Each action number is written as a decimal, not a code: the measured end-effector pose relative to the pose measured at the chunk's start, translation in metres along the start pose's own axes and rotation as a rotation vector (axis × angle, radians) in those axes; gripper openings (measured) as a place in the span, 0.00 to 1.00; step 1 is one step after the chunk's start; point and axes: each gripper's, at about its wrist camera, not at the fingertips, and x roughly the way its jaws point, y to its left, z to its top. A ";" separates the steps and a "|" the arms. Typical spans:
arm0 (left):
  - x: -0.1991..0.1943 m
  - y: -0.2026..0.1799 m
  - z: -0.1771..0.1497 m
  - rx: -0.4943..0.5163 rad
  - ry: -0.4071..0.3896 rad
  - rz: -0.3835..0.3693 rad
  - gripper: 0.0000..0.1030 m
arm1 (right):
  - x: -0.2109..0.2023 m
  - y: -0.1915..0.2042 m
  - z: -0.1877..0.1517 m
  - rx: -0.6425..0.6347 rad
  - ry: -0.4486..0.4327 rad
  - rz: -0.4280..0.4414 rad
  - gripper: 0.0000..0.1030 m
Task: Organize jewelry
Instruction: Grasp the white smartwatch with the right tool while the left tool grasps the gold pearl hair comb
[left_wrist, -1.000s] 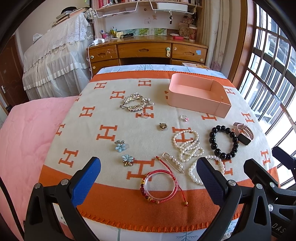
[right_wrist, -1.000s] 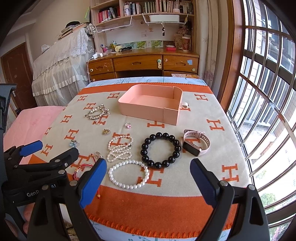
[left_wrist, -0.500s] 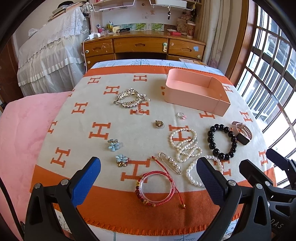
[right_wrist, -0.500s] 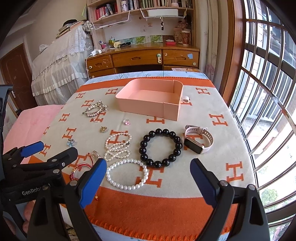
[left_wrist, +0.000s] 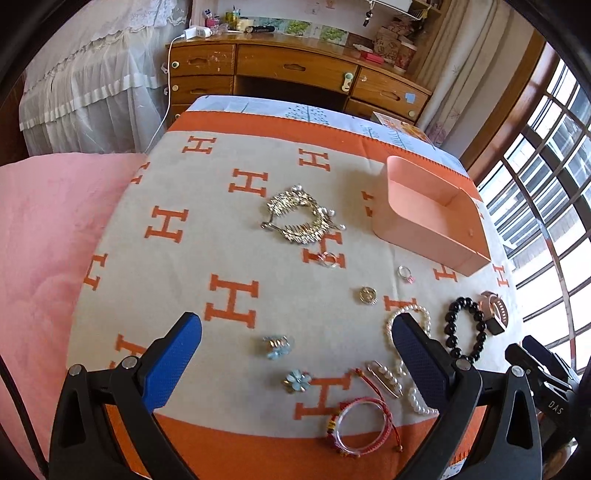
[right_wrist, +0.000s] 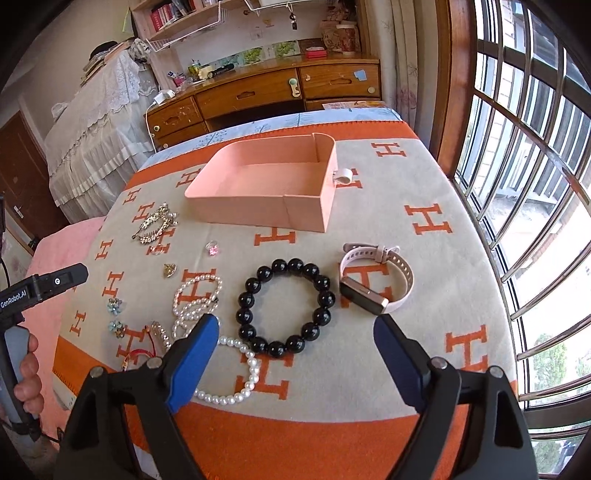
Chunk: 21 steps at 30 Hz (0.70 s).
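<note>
Both grippers empty: left gripper (left_wrist: 295, 354) gaping wide, right gripper (right_wrist: 295, 350) just starting to close over the black bracelet (right_wrist: 286, 306). It could easily snag the pearl strand (right_wrist: 236, 369) touching it, dragging both toward the pink box (right_wrist: 266, 184).

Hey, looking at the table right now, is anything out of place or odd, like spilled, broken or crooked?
Nothing looks spilled or broken. The jewelry lies loose on the orange H-pattern cloth, not yet sorted, and the pink box looks empty. The one odd piece among the jewelry is a pink smartwatch, lying beside the black bead bracelet.
</note>
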 end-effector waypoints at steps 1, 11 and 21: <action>0.002 0.006 0.006 -0.010 0.007 0.001 0.96 | 0.001 -0.004 0.005 0.010 0.001 -0.004 0.81; 0.053 0.011 0.068 -0.102 0.165 -0.062 0.65 | 0.021 -0.049 0.049 0.102 0.068 -0.026 0.75; 0.104 -0.032 0.094 -0.099 0.239 -0.044 0.52 | 0.065 -0.083 0.063 0.162 0.220 -0.033 0.49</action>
